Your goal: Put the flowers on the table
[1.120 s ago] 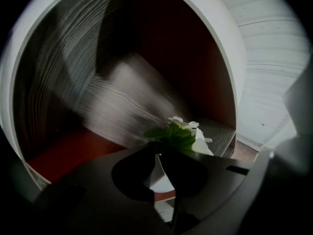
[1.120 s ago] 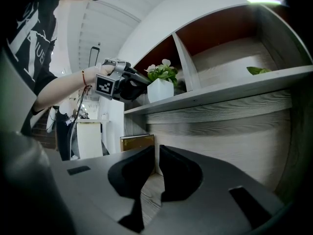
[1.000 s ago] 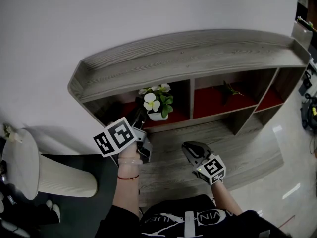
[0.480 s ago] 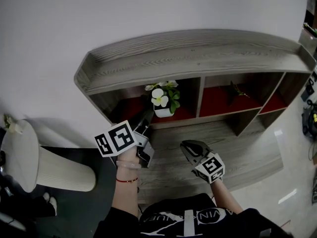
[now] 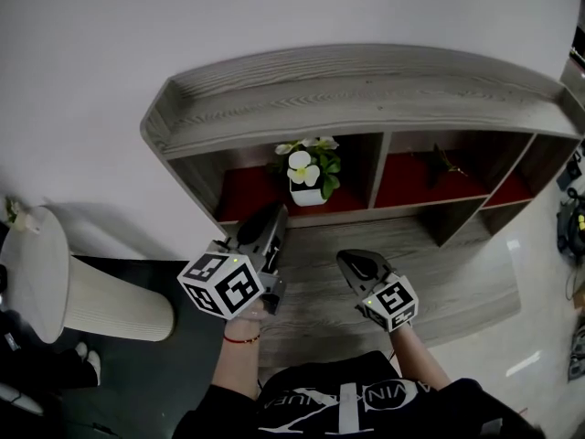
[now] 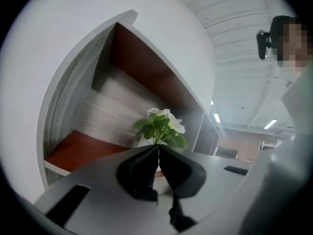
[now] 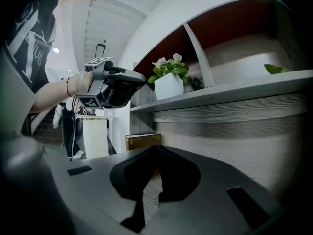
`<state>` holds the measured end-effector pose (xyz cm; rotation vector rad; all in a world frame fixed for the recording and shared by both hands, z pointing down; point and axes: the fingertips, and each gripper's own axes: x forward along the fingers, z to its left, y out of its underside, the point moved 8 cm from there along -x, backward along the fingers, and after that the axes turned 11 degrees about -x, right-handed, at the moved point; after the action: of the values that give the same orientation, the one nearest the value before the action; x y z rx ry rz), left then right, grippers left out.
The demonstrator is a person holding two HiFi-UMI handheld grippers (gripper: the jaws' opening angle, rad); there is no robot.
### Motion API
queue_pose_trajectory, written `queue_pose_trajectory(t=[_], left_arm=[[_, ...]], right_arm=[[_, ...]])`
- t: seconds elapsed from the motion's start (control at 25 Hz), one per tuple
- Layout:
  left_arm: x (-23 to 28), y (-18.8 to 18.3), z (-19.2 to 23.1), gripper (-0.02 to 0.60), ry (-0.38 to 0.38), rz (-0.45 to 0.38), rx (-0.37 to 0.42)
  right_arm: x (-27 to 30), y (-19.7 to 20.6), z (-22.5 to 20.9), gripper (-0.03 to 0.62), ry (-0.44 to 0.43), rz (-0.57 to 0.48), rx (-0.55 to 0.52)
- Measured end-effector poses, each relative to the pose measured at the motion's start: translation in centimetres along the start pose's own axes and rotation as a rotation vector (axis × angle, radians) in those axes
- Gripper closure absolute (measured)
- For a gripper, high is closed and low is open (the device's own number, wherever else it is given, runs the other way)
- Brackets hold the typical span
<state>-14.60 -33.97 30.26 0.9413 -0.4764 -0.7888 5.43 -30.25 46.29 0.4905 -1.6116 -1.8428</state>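
A white pot of white flowers [image 5: 309, 174] stands in the left red-floored compartment of the grey wooden shelf unit [image 5: 366, 90]. My left gripper [image 5: 276, 212] is shut and empty; it points at the pot from a short way in front of the compartment. In the left gripper view the flowers [image 6: 161, 126] rise just beyond the closed jaws of the left gripper [image 6: 157, 149]. My right gripper [image 5: 347, 260] hovers over the lower wooden platform [image 5: 430, 273], shut and empty. The right gripper view shows the pot [image 7: 169, 84] on its shelf and the left gripper [image 7: 142, 78] beside it.
A small green sprig [image 5: 445, 161] lies in the middle compartment. A white round pedestal [image 5: 37, 286] stands on the floor at the left. A brown box [image 7: 142, 141] sits low by the shelf unit. The wall is right behind the shelf.
My left gripper has drawn back a little from the pot and its marker cube has turned toward the camera. The right gripper has hardly moved.
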Motion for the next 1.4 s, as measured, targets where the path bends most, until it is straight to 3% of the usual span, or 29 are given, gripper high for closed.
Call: queue_pose_trajectory(t=[0.28, 0.64, 0.76, 1.04, 1.4], left_arm=[[-2.6, 1.6, 0.7, 0.578, -0.025, -0.104, 0.098], [-5.7, 3.8, 2.3, 0.578, -0.099, -0.17, 0.15], [-6.6, 4.6, 3.0, 0.578, -0.102, -0.19, 0.127], [-8.3, 6.2, 4.6, 0.578, -0.211, -0.191, 0.206], [-9.9, 7.3, 5.9, 0.578, -0.298, -0.152, 0.326]], right_arm=[[-0.6, -0.9, -0.6, 0.585, 0.022, -0.028, 0.007], [-1.6, -1.8, -1.3, 0.585, 0.081, -0.076, 0.025], [-1.8, -2.0, -1.2, 0.585, 0.088, -0.094, 0.031], [-1.8, -2.5, -0.7, 0.585, 0.101, -0.118, 0.042], [-1.3, -2.9, -0.1, 0.585, 0.097, -0.144, 0.05]])
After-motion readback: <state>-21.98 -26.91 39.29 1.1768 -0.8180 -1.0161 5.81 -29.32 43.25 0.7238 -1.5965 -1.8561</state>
